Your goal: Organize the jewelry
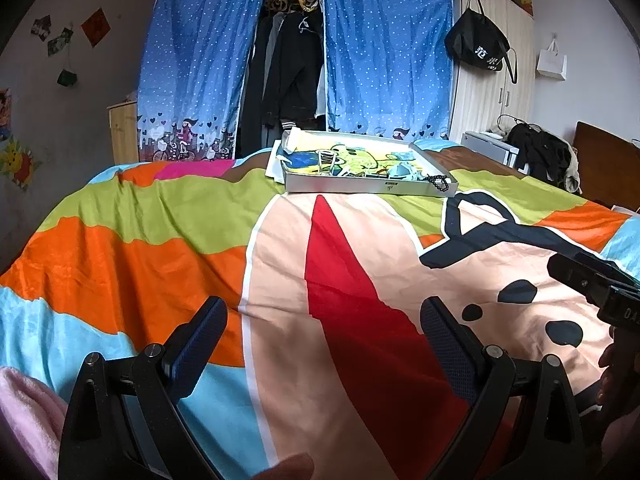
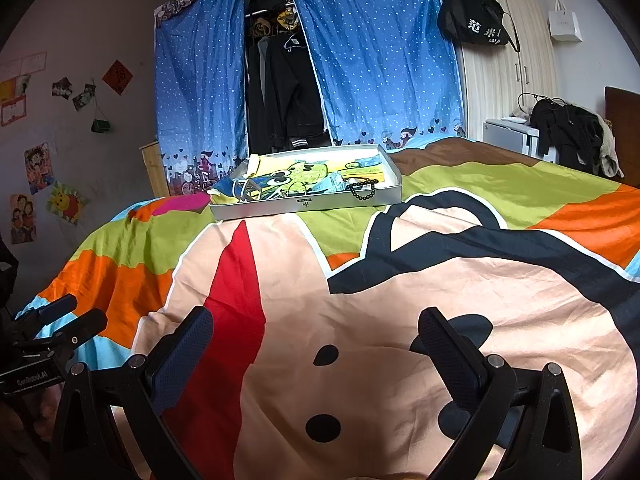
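Left gripper [image 1: 323, 334]: fingers spread wide, nothing btwn them; hovers over bedspread, well short of tray.
Right gripper [image 2: 316, 344]: fingers wide apart too, empty, above the cartoon face print.
Writing: "GenRobot.AI" readable on left gripper's body in right wrist view; black bag [image 2: 474, 20] shows white Chinese chars; small mark on tray's front wall, too small to read.
Tray [image 1: 344, 188]: shallow silver box, sits on far part of bed, cartoon-print cloth inside.
Jewelry: black bead bracelet [image 1: 439, 182] drapes over tray's front right rim; other pieces [image 1: 360, 172] tangled inside, can't tell which is which.
Bedspread [image 1: 140, 248]: orange, green, blue bands w/ big cartoon face.
Around: blue dotted curtain [image 1: 384, 52] parted over dark clothes; black bag hangs on wardrobe; white paper bag [image 1: 552, 62] on wall; posters [image 2: 38, 168] at left.
In the way: nothing btwn grippers and tray.
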Demonstrator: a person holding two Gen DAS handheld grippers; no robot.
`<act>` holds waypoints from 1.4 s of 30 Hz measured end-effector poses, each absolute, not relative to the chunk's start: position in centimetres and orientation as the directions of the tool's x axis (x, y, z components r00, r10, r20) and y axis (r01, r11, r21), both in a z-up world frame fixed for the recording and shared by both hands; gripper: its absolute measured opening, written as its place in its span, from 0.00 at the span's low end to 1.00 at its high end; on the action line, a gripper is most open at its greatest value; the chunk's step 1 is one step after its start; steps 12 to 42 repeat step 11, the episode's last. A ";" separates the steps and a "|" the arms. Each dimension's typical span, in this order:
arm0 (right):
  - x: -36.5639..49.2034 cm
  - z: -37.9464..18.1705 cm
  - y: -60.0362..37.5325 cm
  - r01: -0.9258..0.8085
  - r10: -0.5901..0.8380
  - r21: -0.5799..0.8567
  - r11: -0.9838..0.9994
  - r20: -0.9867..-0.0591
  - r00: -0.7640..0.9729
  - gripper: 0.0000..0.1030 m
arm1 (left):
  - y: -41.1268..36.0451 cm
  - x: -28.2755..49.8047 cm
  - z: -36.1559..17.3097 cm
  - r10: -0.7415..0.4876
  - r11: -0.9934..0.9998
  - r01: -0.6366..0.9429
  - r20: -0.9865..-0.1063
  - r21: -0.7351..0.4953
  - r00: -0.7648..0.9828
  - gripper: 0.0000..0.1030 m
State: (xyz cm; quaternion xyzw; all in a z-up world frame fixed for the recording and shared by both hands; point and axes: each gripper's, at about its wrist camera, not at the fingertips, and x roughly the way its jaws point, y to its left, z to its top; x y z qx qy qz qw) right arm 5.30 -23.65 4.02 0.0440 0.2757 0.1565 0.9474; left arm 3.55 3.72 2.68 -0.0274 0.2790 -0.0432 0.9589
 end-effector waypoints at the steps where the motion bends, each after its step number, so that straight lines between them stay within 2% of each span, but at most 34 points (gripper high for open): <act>1: 5.4 4.0 -23.7 -0.274 0.322 0.170 0.947 -0.509 0.798 1.00 | 3.6 3.5 2.6 -0.108 0.994 0.077 -0.535 -0.080 0.838 0.92; 6: 5.3 4.0 -23.6 -0.274 0.322 0.169 0.947 -0.510 0.798 1.00 | 3.2 3.2 2.6 -0.139 0.990 0.113 -0.536 -0.082 0.833 0.92; 42: 5.3 4.0 -23.8 -0.271 0.320 0.171 0.947 -0.513 0.796 1.00 | 3.3 3.4 2.4 -0.136 0.991 0.105 -0.544 -0.088 0.828 0.92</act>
